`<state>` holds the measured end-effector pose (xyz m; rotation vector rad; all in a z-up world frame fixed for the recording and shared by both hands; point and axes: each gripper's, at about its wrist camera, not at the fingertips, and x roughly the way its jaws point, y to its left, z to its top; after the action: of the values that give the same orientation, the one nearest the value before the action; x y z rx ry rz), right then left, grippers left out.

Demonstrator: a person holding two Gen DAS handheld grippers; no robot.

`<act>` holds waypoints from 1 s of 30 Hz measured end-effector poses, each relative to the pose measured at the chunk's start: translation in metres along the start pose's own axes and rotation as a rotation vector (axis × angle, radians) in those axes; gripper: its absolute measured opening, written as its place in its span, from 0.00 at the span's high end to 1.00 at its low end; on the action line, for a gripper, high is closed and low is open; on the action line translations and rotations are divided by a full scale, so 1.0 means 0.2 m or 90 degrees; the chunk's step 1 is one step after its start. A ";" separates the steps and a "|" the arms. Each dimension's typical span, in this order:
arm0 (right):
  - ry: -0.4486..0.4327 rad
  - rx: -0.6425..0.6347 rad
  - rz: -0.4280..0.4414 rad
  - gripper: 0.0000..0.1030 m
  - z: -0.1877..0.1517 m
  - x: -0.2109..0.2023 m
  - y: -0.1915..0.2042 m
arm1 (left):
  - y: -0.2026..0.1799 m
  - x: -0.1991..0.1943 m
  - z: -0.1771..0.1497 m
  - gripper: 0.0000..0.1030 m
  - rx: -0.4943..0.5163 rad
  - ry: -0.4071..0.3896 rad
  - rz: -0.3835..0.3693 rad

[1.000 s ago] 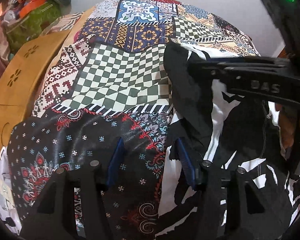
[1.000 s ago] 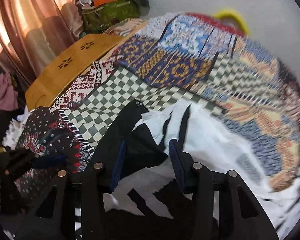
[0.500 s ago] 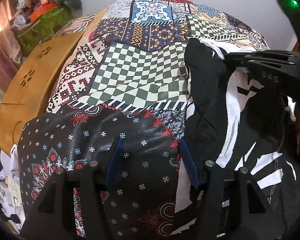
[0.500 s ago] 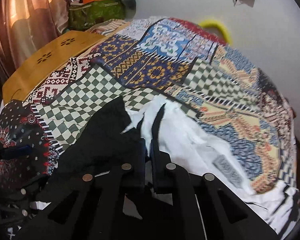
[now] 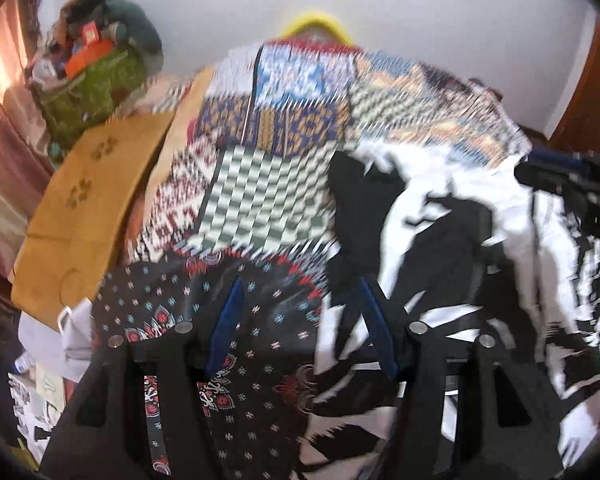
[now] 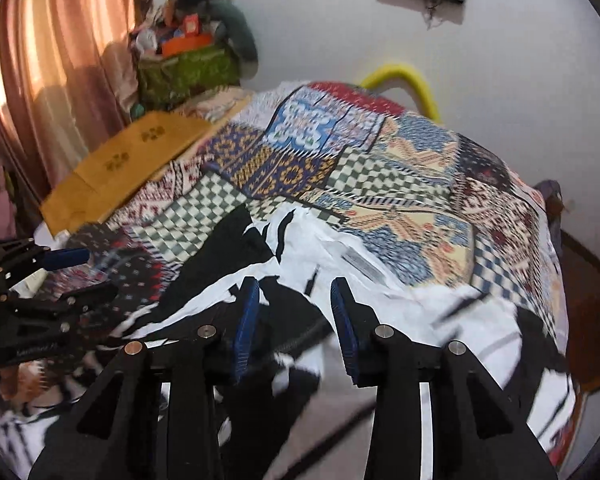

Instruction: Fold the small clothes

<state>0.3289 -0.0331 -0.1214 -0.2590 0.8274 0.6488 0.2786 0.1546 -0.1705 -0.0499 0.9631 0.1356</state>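
The right gripper [image 6: 294, 308] has its blue-padded fingers [image 6: 247, 320] parting, with a gap between them and nothing pinched; below the gap lies the black-and-white patterned cloth garment [image 6: 340, 272], not pressed by either pad. The left gripper [image 5: 300, 320] holds its blue-padded fingers [image 5: 224, 320] spread apart and released, hovering over the dark floral patch of the bedcover, with the garment's black edge just beside the right-hand pad. In the left wrist view the garment [image 5: 460, 232] lies crumpled on the near right part of the bed, a black flap toward the middle and white cloth farther right. It rests on a multicoloured patchwork bedcover [image 6: 400, 168] of checked, floral and geometric squares. A tan wooden board with paw-shaped cut-outs [image 5: 88, 200] lies along the bed's left edge. Beyond it stands a green fabric bag piled with oddments [image 6: 188, 68], beside pinkish-orange curtains [image 6: 52, 60]. A yellow curved tube [image 6: 404, 80] shows against the white wall behind the bed.
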 end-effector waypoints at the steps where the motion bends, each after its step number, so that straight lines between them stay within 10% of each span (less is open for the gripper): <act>1: -0.004 0.005 0.001 0.67 -0.01 -0.04 -0.01 | -0.02 -0.05 0.02 0.43 0.005 -0.011 0.000; 12: -0.062 0.055 -0.054 0.62 -0.17 -0.49 -0.26 | -0.34 -0.30 0.14 0.27 0.047 -0.084 -0.044; 30: 0.016 0.250 -0.105 0.62 -0.81 -0.50 -0.90 | -0.76 0.16 0.09 0.25 0.111 0.036 -0.071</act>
<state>0.2944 -0.2895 -0.1580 0.0210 0.9286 0.3190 0.3323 0.0086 -0.1897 0.0527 1.0230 -0.0523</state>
